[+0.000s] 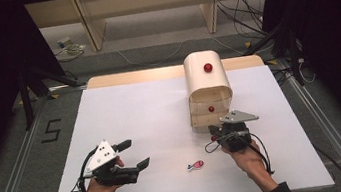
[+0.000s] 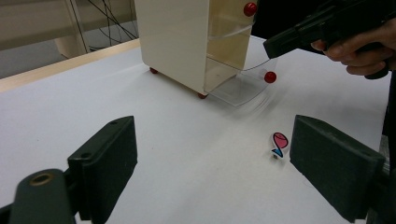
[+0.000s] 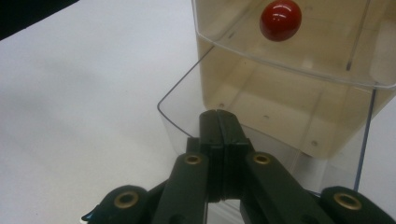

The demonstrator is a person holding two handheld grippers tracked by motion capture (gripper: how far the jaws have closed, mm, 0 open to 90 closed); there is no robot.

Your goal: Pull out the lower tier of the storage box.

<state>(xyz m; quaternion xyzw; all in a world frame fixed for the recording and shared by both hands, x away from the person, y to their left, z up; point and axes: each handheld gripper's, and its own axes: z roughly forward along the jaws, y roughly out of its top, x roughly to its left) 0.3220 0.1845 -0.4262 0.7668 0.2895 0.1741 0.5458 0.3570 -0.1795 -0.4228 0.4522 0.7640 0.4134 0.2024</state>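
The right tongs (image 1: 218,133) are pulling out the bottom clear drawer (image 2: 243,86) of the small cream drawer cabinet (image 1: 208,93), which stands at about 1 o'clock on the white tabletop (image 1: 151,114). In the right gripper view their jaws are pressed together, and whether they pinch the drawer's front edge or its red knob (image 2: 269,77) cannot be told. To do this step well, the pull should run straight toward 6 o'clock, level with the tabletop, so the light cabinet neither tips nor slides along; a slow draw keeps the drawer from leaving its slot.

The left tongs (image 1: 132,155) rest at 8 o'clock, jaws wide apart, holding nothing. A small pink fish-shaped piece (image 1: 196,164) lies at 6 o'clock, just beside the right hand (image 1: 245,158), probably meant for the drawer.

The bottom drawer looks empty as far as it shows, as does the upper drawer (image 3: 317,42).
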